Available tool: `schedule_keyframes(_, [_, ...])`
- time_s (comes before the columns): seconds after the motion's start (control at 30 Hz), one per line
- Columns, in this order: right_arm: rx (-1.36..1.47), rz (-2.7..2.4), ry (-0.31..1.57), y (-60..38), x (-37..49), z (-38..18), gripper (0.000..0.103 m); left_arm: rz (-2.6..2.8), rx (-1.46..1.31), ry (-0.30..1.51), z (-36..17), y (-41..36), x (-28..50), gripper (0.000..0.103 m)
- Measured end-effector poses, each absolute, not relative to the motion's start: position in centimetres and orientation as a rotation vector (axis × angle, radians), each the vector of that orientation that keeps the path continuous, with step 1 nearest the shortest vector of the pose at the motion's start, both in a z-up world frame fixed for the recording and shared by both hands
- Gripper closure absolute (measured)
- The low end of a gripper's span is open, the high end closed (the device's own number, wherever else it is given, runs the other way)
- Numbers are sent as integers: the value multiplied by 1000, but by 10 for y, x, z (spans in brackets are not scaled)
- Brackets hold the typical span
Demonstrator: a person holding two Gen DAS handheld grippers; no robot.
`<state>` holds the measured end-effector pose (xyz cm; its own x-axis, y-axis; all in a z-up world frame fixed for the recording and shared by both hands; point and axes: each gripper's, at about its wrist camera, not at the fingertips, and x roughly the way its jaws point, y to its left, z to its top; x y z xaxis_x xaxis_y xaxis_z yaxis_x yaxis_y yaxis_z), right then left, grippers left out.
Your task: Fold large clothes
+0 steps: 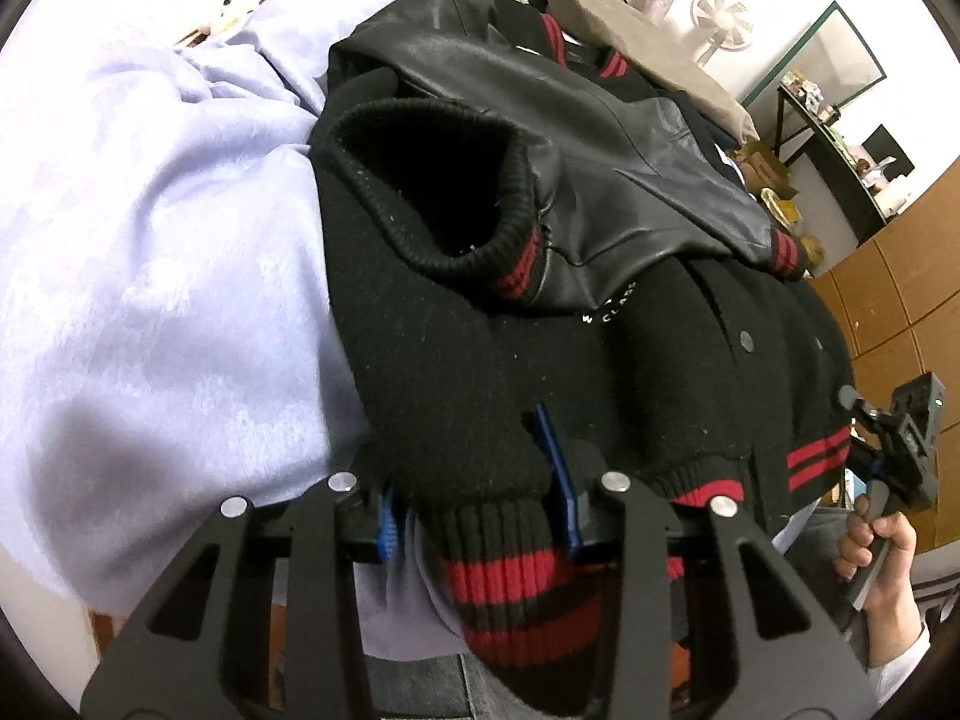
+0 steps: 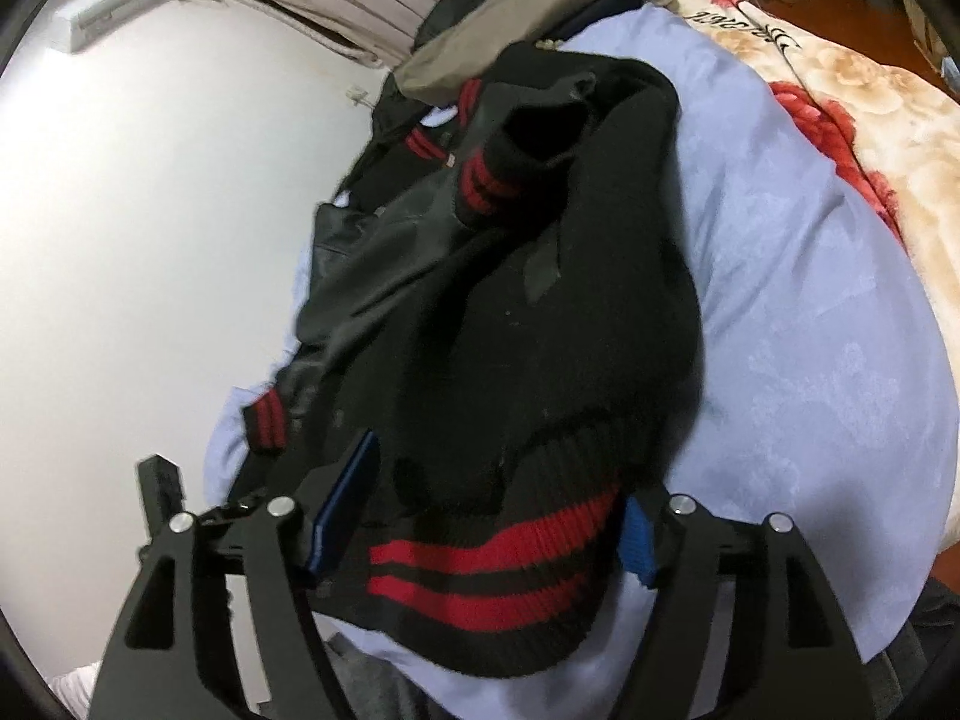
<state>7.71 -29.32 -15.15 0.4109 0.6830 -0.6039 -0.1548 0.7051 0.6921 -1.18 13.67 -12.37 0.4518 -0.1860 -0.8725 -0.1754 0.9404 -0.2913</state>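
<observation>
A black varsity jacket (image 1: 480,348) with leather sleeves and red-striped ribbed cuffs lies on a pale blue bedcover (image 1: 150,276). One sleeve cuff (image 1: 432,192) gapes open on top of it. My left gripper (image 1: 468,462) has its blue pads (image 1: 561,474) pressed on a bunched part of the red-striped hem (image 1: 510,576). In the right wrist view the striped hem (image 2: 486,564) lies between the spread pads of my right gripper (image 2: 501,474), whose fingers (image 2: 345,498) stand clear of the cloth. That right gripper (image 1: 894,438) also shows at the jacket's far corner, held by a hand (image 1: 882,546).
More clothes, one olive-brown (image 2: 510,18), are piled at the jacket's far end. A floral blanket (image 2: 852,120) lies beside the blue cover. A white wall (image 2: 150,210) runs along one side. A fan (image 1: 723,18), shelves (image 1: 840,138) and wooden cabinets (image 1: 888,276) stand beyond.
</observation>
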Motion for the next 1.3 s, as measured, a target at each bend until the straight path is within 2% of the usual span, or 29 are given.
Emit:
schedule_keyframes(0.03, [577,550,1027,-290,79,-149,42,-13,-365,1104,-122,137,-11,67])
schedule_keyframes(0.07, [584,537,1032,-292,80,-148,71,-19,-367,1093,-117,138,-12,69])
schedule_keyframes(0.1, [637,539,1027,-300,82,-146,84,-21,-369,1084,-113,137,-13,72])
schedule_keyframes(0.17, [716,555,1005,-314,81,-138,87,-33,-391,1060,-103,139,-16,74])
schedule_keyframes(0.4, [674,582,965,-326,69,-83,89,-32,-451,998,-72,143,-31,76])
schedule_keyframes(0.57, [621,612,942,-330,53,-55,90,-19,-414,1002,-70,140,-45,76])
schedule_keyframes(0.67, [614,616,953,-334,48,-61,91,-22,-409,1000,-75,140,-56,76])
schedule_keyframes(0.83, [562,592,1054,-318,53,-108,90,-30,-452,1027,-96,147,-55,73])
schedule_keyframes(0.87, [561,589,1060,-316,53,-115,86,-28,-464,1030,-99,148,-53,72])
schedule_keyframes(0.93, [588,577,1059,-314,55,-128,79,-21,-470,1046,-105,148,-48,64])
schedule_keyframes(1.0, [621,581,1064,-312,57,-137,55,-16,-458,1076,-111,145,-40,59])
schedule_keyframes(1.07, [579,573,1085,-299,62,-142,50,-6,-419,1109,-112,138,-31,58])
schedule_keyframes(1.1, [544,569,1088,-294,63,-141,51,-3,-400,1116,-111,136,-30,58])
schedule_keyframes(1.13, [516,559,1091,-291,65,-139,56,6,-372,1124,-108,133,-27,63])
schedule_keyframes(1.2, [526,548,1097,-294,68,-130,80,15,-318,1123,-94,127,-22,69])
schedule_keyframes(1.3, [614,607,1057,-310,71,-113,88,3,-282,1124,-77,124,-18,72])
